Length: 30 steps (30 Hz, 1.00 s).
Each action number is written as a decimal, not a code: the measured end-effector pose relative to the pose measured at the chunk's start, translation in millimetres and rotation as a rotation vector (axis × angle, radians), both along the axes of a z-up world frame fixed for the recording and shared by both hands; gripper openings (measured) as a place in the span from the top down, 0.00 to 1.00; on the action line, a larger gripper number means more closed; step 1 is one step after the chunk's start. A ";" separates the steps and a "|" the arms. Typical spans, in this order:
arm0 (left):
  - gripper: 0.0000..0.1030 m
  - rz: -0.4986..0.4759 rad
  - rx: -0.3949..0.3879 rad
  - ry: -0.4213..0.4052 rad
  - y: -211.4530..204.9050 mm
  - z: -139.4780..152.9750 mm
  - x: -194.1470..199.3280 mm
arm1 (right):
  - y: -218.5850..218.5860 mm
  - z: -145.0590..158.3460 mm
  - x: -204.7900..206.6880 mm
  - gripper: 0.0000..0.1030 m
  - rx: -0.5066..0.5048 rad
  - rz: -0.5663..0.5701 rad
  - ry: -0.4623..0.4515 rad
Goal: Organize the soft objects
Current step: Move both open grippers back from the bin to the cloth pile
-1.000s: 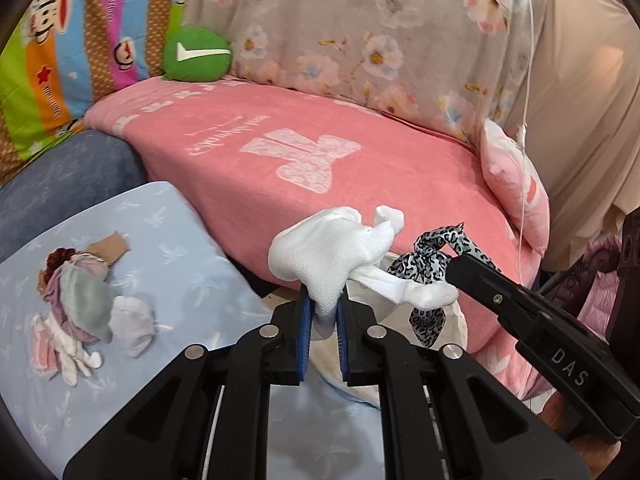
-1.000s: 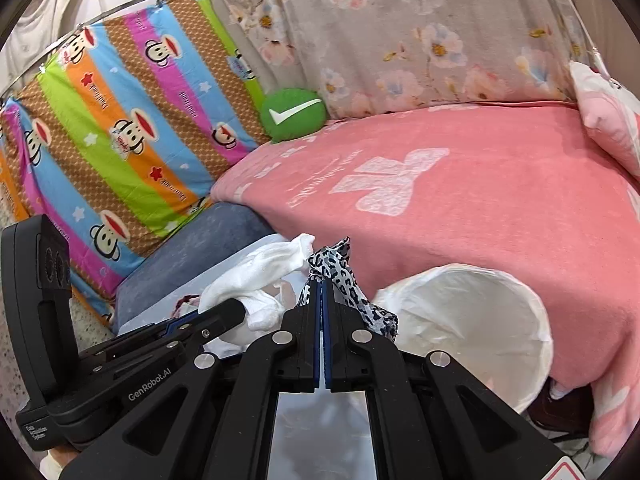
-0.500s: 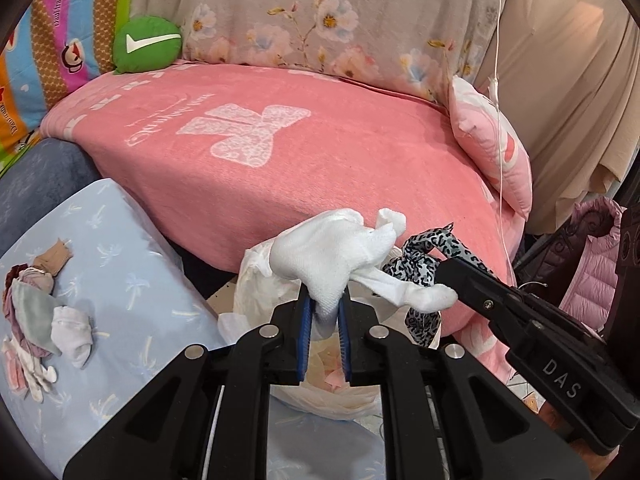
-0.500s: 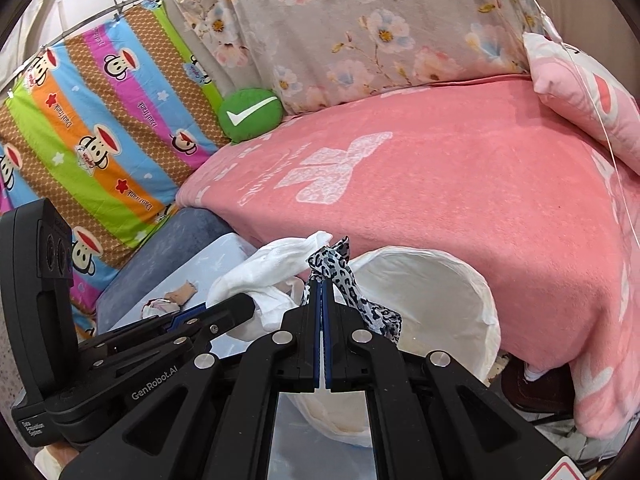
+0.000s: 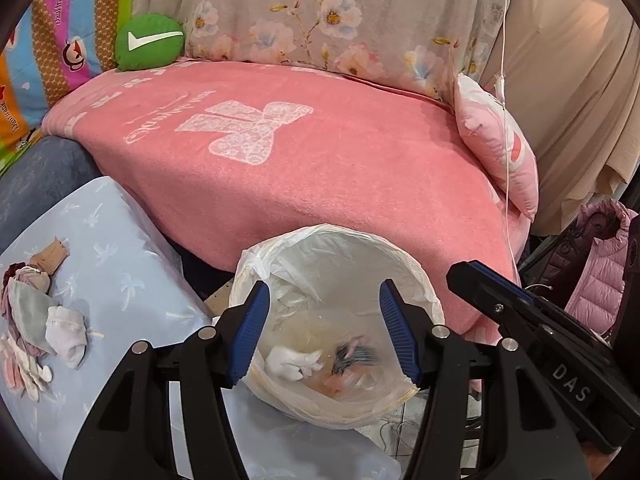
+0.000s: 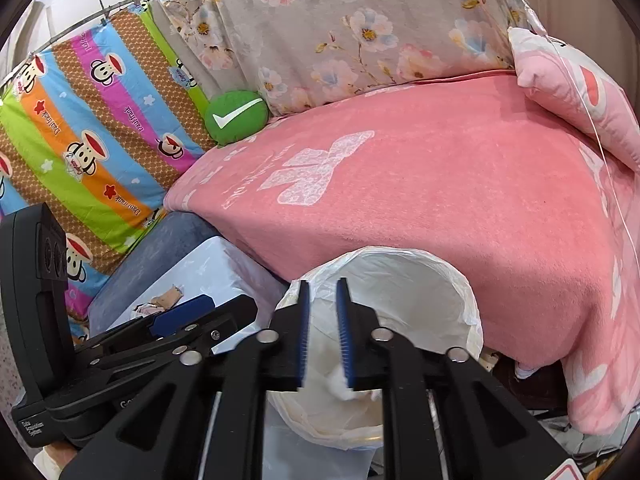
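A bin lined with a white plastic bag [image 5: 408,264] [image 6: 464,292] stands below both grippers, against the pink bed. Inside it lie a white sock [image 5: 288,362] [image 6: 340,388] and a blurred leopard-print cloth [image 5: 354,354]. My left gripper [image 5: 324,328] hangs wide open over the bin's mouth, nothing between its blue pads. My right gripper [image 6: 322,332] is open too, its pads a small gap apart above the bin's near rim. A pile of several socks [image 5: 36,312] lies on the pale blue cushion [image 5: 120,280] at the left.
A pink blanket [image 5: 320,160] covers the bed behind the bin, with a green round cushion [image 5: 148,42] at the back and a pink pillow [image 5: 496,148] at the right. A pink puffer jacket [image 5: 596,276] hangs far right. Striped cartoon fabric [image 6: 80,128] fills the left.
Both grippers moved right over the bin and opened. The white sock and the leopard-print cloth dropped from them into the bin.
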<state>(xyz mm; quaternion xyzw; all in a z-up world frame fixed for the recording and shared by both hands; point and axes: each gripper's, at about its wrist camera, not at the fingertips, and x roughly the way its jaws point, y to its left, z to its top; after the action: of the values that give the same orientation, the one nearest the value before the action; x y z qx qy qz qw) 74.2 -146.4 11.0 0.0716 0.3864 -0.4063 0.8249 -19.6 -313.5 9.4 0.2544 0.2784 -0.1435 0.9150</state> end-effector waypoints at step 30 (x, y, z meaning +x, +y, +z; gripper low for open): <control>0.42 0.186 -0.032 0.000 74.8 0.8 22.5 | 68.5 4.6 32.0 0.57 -0.048 0.127 0.021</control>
<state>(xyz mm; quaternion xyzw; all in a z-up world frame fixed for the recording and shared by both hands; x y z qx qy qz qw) 96.7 -71.5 11.9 0.0223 0.3849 -0.3338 0.8602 12.4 -245.0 14.1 0.2129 0.2999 -0.0946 0.9251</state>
